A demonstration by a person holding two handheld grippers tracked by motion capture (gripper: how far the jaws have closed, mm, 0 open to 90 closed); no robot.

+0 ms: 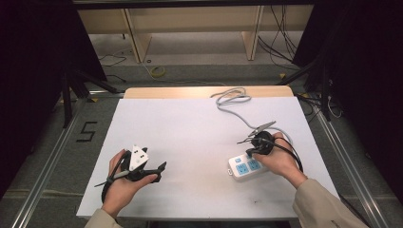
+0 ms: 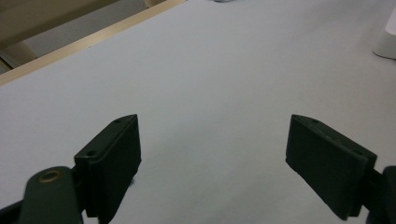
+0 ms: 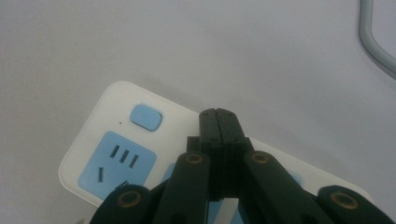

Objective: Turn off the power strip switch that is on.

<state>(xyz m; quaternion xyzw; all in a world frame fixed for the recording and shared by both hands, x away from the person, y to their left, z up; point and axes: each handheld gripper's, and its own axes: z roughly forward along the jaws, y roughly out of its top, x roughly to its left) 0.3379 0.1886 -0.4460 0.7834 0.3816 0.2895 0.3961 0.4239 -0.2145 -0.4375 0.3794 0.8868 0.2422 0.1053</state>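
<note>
The right gripper (jaws pressed together, holding nothing) is hovering directly over the white power strip lying on the bench.

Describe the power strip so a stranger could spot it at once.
Start at the white table and go to its near right part, where the right gripper hovers, jaws shut. Under it lies the power strip: a white block with light-blue sockets and a blue button, trailing a grey cable.

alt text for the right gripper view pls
The right gripper, jaws shut together, hovers over a white power strip with blue sockets and a blue button, lying on a white table. A grey cable curves past at the top right.
</note>
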